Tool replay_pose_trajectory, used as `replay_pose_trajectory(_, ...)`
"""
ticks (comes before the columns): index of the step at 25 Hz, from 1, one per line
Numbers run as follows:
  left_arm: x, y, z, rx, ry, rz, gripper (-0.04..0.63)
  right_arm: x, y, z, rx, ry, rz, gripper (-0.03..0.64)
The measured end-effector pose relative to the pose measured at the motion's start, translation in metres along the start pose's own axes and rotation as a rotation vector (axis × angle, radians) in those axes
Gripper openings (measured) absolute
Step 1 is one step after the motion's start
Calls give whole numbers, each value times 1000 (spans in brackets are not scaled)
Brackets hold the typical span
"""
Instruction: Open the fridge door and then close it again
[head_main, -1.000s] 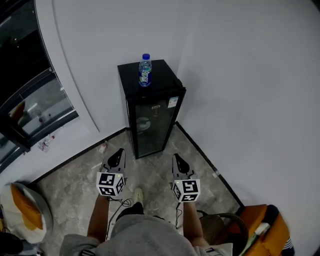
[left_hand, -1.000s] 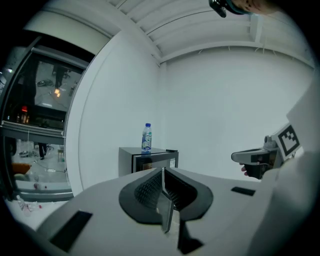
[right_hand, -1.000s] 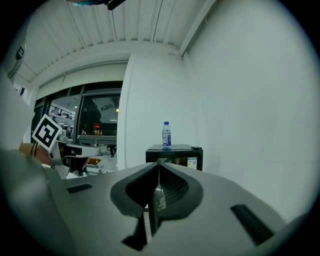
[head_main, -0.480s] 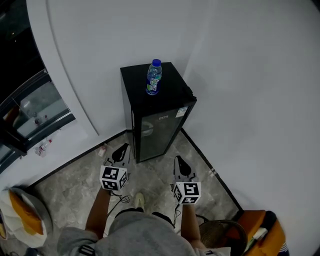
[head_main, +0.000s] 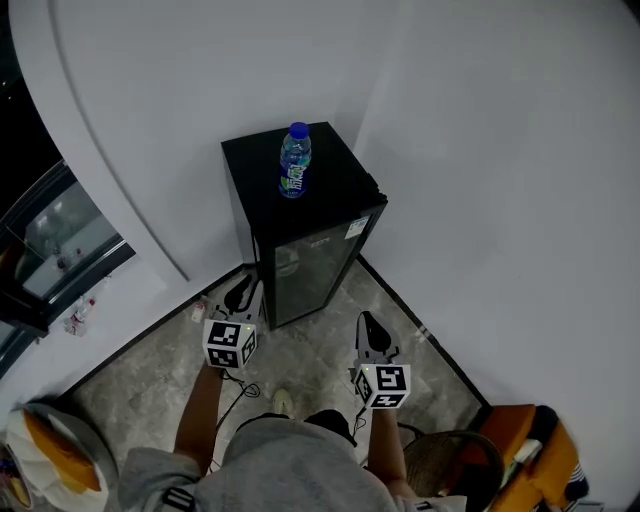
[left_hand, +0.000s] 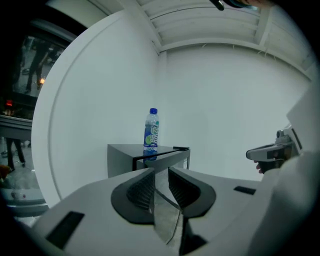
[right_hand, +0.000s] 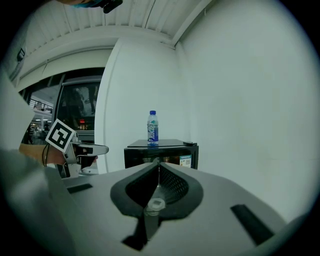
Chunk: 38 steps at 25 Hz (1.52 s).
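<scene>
White walls corner the black fridge (head_main: 312, 262), door closed, a water bottle (head_main: 294, 160) upright on top. Left tongs (head_main: 240, 291), near the door's left edge, have just been opening slightly, gripping nothing. Right tongs (head_main: 371, 326), clenched and empty, hang farther back.

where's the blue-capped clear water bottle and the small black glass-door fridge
blue-capped clear water bottle (head_main: 293, 163), head view, on its middle
small black glass-door fridge (head_main: 332, 180), head view, on its bare top
</scene>
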<state>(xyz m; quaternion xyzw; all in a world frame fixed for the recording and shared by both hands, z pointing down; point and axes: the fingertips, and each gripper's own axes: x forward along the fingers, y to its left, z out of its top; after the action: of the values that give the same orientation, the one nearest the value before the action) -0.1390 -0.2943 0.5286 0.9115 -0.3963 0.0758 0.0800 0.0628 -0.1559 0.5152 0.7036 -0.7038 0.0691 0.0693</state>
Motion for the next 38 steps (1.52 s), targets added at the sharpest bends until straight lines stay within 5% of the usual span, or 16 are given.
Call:
replay_pose_trajectory(17,78,32,-14,-34,65,-30,284,17,-22,-6,-28,44,-81,25)
replay_pose_trajectory(38,109,39,-13,-51,66,-41,290,16,-42,-11,5,65,-152,25)
